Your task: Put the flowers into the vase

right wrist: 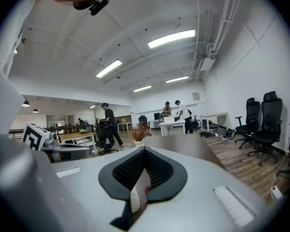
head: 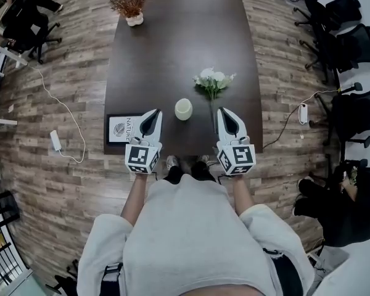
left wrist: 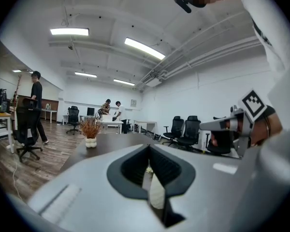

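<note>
Head view is showing a long dark brown wooden counter [head: 172,48], with the person's two arms reaching over its near edge. A bunch of white flowers on green stems [head: 213,81] is lying flat on the counter, blossoms pointing to 12 o'clock and stems trailing back toward 6 o'clock. The right claw [head: 226,113] is hovering just beside the stems' near end, and the blossoms are sitting at 11 o'clock from its tip, apart from it. A short cream cylindrical vase [head: 184,108] is standing upright between the two claws, at 9 o'clock from the right claw and 3 o'clock from the left claw [head: 153,115]. The flowers are lying at 1 o'clock from the vase, outside it. Left gripper view is showing the left claw with its jaws pressed together on nothing, and right gripper view is showing the right claw likewise closed and empty. A dried brown plant in a white pot [head: 130,6] is standing at the counter's far 11 o'clock corner.
</note>
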A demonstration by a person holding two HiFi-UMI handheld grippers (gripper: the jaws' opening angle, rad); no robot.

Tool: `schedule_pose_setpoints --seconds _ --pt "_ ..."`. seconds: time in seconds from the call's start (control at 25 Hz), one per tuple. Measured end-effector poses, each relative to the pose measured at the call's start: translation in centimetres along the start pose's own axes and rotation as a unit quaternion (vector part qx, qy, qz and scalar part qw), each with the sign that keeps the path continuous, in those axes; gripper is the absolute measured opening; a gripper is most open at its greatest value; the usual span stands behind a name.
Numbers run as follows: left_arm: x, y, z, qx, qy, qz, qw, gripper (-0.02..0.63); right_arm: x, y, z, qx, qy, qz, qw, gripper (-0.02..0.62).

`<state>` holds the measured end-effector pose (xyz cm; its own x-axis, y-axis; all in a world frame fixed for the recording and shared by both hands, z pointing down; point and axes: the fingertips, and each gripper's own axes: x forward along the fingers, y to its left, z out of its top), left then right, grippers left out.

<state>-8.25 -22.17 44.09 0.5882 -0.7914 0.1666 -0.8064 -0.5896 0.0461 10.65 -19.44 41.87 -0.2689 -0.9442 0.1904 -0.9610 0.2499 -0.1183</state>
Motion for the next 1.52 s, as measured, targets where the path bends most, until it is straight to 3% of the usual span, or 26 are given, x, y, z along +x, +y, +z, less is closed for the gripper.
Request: schedule_pose_setpoints --seconds 0.44,0.68,0.88,0.92,0.96,1.0,1.12,1.32,1.52 --pt "1.2 0.1 -8.0 -0.054 0.068 0.006 0.9962 0.009 0.4 -2.3 -9.6 0.028 0.111 -0.011 0.993 -0.003" --pt "1.8 -0.4 -11.3 -0.070 0.104 -0.003 0.9921 0.009 -0.1 -2.9 -15.0 0.055 0.192 -0.011 0.980 -0.003" --pt "3.3 0.0 -12.4 -0.073 0.109 -0.004 0.9913 0.009 0.5 -4.0 -18.2 0.054 0.227 -0.027 0.972 0.000" --pt "3.5 0.0 -12.5 -0.073 0.110 -0.004 0.9912 0.009 0.8 -4.1 -18.6 0.051 0.229 -0.025 0.972 0.009" --pt "3.7 0.0 -12.6 -0.074 0.110 -0.004 0.9911 0.010 1.2 -4.2 -18.9 0.048 0.229 -0.019 0.972 0.132" --pt "3.9 0.0 -12.7 -0.076 0.111 -0.005 0.9910 0.009 1.7 -4.3 -19.2 0.047 0.228 -0.013 0.972 0.208" --pt "4.1 -0.2 -12.9 -0.078 0.113 -0.006 0.9905 0.009 3.1 -5.3 -19.6 0.034 0.218 -0.023 0.975 0.257" --pt "4.3 -0.4 -13.1 -0.082 0.116 -0.005 0.9898 0.009 5.3 -7.2 -20.2 0.006 0.223 -0.060 0.973 0.220" --pt "4.4 -0.3 -13.1 -0.083 0.118 -0.001 0.9896 0.009 7.3 -7.7 -21.2 0.019 0.243 -0.054 0.968 0.162"
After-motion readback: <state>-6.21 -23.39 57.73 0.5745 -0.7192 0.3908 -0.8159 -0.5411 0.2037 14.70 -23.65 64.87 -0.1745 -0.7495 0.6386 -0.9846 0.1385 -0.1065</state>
